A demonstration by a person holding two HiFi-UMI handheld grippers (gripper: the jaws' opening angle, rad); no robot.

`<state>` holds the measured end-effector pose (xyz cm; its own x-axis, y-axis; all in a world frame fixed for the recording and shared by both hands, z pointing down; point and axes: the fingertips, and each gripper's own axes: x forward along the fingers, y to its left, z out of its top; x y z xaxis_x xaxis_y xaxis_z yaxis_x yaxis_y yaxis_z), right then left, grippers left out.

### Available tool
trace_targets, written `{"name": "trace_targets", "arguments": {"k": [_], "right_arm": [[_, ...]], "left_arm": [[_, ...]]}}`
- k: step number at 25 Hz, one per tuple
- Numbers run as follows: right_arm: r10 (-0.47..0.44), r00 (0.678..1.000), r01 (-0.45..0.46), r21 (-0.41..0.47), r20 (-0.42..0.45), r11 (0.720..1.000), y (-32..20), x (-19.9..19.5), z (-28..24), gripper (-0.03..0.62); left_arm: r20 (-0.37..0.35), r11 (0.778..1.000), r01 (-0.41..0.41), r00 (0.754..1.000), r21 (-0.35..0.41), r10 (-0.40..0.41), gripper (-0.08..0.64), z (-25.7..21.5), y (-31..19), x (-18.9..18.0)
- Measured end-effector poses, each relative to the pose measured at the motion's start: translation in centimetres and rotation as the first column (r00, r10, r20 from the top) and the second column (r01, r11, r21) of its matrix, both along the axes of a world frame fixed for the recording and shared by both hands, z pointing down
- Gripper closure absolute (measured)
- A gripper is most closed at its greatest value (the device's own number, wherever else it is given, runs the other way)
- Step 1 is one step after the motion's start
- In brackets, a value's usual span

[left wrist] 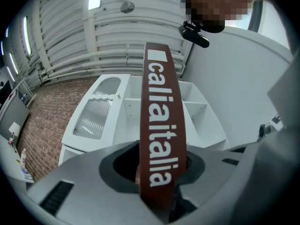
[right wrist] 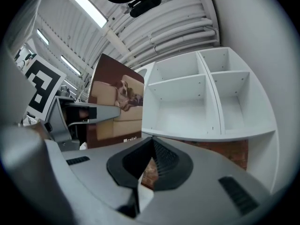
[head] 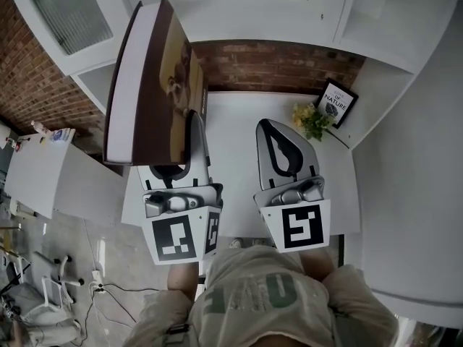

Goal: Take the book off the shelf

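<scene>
A large brown book with a sofa-and-dog picture on its cover stands upright in the air, lifted close to the head camera. My left gripper is shut on its lower edge. In the left gripper view the brown spine with white lettering rises from between the jaws of that gripper. My right gripper hovers beside it over the white desk, jaws together with nothing in them. The right gripper view shows its own jaws closed, the book off to the left, and empty white shelf compartments ahead.
A white desk lies below against a brick wall. A framed picture and yellow flowers stand at its far right corner. White cabinets surround the desk. The person's torso fills the bottom.
</scene>
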<state>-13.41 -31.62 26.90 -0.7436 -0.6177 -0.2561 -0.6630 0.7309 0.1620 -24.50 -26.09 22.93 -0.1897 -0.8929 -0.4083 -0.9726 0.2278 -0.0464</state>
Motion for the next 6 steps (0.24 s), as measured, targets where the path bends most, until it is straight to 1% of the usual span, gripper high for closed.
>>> {"name": "trace_targets", "arguments": {"k": [3, 6], "right_arm": [[0.001, 1.0, -0.001, 0.005, -0.003, 1.0, -0.03, 0.25, 0.09, 0.577], [-0.003, 1.0, 0.003, 0.01, -0.011, 1.0, 0.04, 0.25, 0.37, 0.577]], "left_arm": [[0.026, 1.0, 0.009, 1.0, -0.009, -0.009, 0.407, -0.08, -0.21, 0.54], [0.03, 1.0, 0.003, 1.0, -0.007, -0.003, 0.407, -0.21, -0.54, 1.13]]}}
